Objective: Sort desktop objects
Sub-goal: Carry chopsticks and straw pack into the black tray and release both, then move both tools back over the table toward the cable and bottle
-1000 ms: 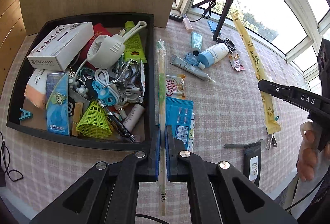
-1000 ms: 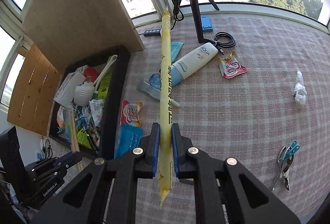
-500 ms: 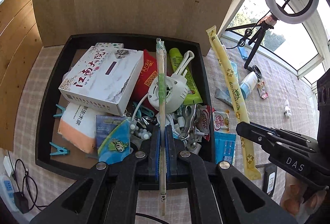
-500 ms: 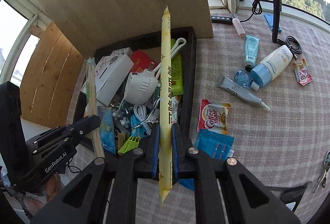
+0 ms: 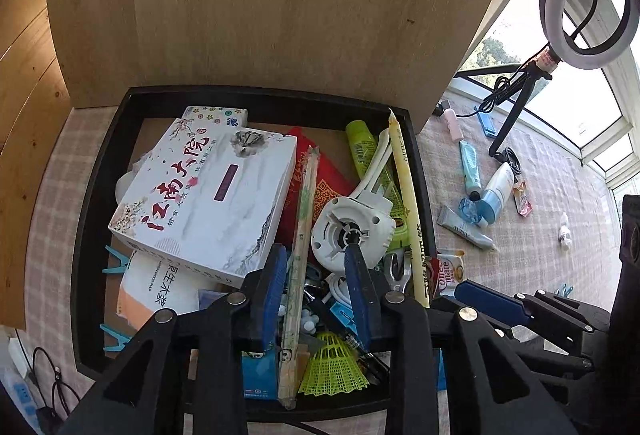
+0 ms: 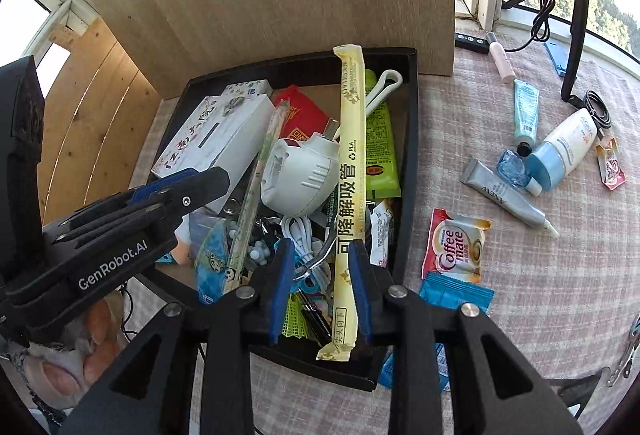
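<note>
The black tray (image 5: 93, 235) (image 6: 410, 171) is heaped with a white tissue box (image 5: 208, 195), a white plug adapter (image 6: 298, 179) and small items. My left gripper (image 5: 317, 291) hangs over the tray's near part, its jaws opening. A wrapped chopstick pair (image 5: 301, 235) lies loose between the pads, close to the left one. My right gripper (image 6: 320, 283) is over the tray's right side, jaws also opening. The long yellow straw packet (image 6: 349, 191) rests flat on the pile between its pads, near the right one.
On the checked cloth right of the tray lie a coffee sachet (image 6: 454, 247), a blue sachet (image 6: 456, 297), tubes (image 6: 506, 199) and a lotion bottle (image 6: 564, 151). A ring-light tripod (image 5: 520, 103) stands behind them. A wooden board (image 5: 260, 7) rises behind the tray.
Both grippers moved left from over the cloth to above the tray. Their jaws went from shut to apart, and the chopsticks and the yellow straw packet now lie loose in the tray.
</note>
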Action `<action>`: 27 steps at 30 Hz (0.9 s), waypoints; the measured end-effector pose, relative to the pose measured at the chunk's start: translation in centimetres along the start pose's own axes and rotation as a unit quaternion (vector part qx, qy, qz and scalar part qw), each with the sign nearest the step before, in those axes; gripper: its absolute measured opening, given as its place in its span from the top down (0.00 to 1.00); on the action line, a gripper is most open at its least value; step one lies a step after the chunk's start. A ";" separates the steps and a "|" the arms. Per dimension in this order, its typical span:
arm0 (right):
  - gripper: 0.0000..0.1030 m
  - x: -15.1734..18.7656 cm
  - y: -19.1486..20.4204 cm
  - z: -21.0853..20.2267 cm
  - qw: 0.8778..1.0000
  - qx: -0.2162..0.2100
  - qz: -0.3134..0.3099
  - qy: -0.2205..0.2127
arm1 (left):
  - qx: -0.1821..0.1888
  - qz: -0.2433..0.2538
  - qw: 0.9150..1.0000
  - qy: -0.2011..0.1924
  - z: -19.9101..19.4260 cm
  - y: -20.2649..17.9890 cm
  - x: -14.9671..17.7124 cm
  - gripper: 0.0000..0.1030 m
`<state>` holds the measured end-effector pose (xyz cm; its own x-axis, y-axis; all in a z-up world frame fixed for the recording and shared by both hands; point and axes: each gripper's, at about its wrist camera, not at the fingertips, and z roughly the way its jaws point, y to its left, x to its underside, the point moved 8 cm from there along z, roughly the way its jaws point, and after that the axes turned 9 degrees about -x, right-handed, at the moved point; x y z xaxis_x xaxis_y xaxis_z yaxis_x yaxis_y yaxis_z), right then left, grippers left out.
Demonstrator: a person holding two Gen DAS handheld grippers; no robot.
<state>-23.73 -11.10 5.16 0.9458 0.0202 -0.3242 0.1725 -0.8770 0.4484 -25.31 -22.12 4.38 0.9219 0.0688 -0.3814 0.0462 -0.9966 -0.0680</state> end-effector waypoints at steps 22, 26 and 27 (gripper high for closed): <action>0.73 3.1 -11.0 -8.2 0.994 0.058 0.075 -0.053 | 0.048 0.071 0.996 0.000 -3.4 -8.9 4.9 0.72; 0.73 3.9 -14.5 -11.1 0.990 0.082 0.088 -0.069 | 0.047 0.094 0.994 -0.003 -3.9 -12.1 6.0 0.72; 0.73 4.1 -15.5 -11.8 0.989 0.086 0.091 -0.072 | 0.045 0.098 0.994 -0.004 -4.0 -12.9 6.2 0.72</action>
<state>-19.24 8.20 6.71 0.9055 -0.2033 -0.3725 -0.0583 -0.9291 0.3653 -18.61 -9.03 6.60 0.9068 -0.1246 -0.4028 -0.1677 -0.9831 -0.0732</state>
